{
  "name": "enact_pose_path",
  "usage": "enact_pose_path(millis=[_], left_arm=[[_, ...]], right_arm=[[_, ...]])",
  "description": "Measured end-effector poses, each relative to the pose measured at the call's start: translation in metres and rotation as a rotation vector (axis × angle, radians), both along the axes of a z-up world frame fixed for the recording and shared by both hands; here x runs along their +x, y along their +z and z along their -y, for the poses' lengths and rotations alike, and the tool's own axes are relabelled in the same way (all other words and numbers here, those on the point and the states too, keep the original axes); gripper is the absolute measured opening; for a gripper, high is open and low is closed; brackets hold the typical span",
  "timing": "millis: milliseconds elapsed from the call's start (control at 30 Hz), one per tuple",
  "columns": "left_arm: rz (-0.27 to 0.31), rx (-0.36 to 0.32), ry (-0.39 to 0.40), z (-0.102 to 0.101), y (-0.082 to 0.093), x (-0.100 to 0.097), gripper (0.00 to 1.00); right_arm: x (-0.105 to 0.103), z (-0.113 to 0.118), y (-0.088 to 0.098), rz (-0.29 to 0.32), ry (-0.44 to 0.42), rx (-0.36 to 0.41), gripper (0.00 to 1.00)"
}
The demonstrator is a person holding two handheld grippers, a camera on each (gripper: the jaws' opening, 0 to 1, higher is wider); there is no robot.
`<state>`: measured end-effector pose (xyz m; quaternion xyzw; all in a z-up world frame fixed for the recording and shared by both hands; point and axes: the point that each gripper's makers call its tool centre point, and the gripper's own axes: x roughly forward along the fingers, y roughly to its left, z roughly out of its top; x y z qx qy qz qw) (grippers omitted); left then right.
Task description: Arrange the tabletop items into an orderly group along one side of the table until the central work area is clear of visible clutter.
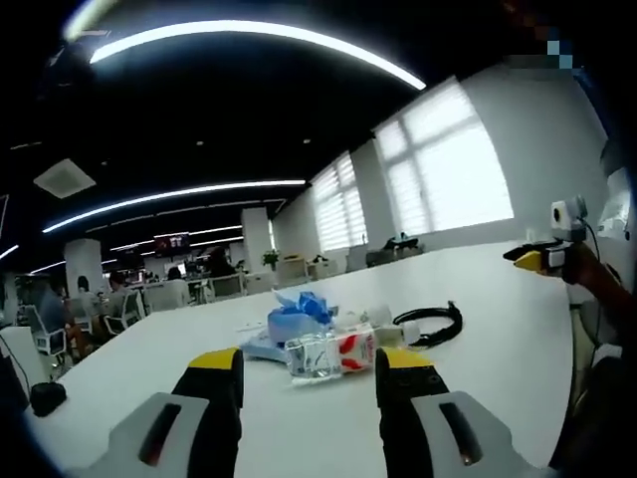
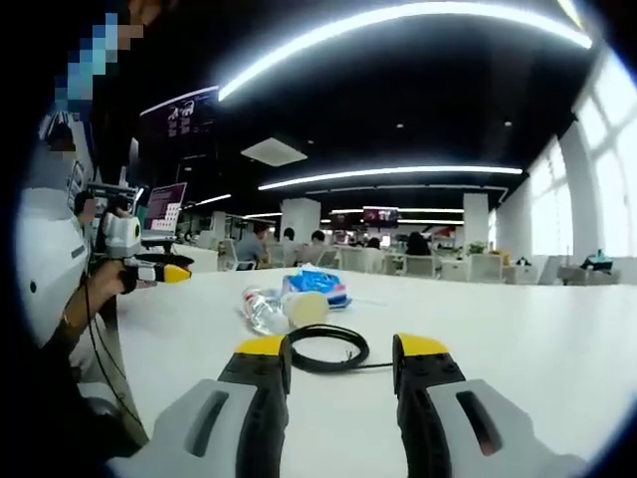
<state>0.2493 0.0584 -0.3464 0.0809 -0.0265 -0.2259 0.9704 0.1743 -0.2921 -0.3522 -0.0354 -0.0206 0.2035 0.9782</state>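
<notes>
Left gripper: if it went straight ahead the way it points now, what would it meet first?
Probably the clear plastic bottle lying on its side on the white table, framed between the open left gripper. The blue bag lies just behind it, though depth is uncertain.

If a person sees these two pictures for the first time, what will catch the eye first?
Probably the small pile in the middle of the white table: a clear plastic bottle lying on its side, a blue crumpled bag behind it, and a coiled black cable beside them. Next, the yellow-tipped left claw and right claw, both open and holding nothing, pointing at the pile from opposite sides.
</notes>
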Motion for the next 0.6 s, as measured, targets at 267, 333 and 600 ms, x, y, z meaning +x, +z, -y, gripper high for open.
enact_pose_path(millis=[267,333,600], left_arm=[[0.028,0.055,-0.003,-0.004,0.015,0.003,0.54],[0.055,0.045,-0.016,-0.002,0.030,0.011,0.54],[0.020,0.077,-0.022,0.003,0.018,0.029,0.54]], right_arm=[[0.008,-0.005,0.014,0.023,0.036,-0.041,0.41],[0.022,-0.005,0.021,0.011,0.088,-0.044,0.41],[0.040,0.000,0.022,-0.032,0.127,-0.047,0.41]])
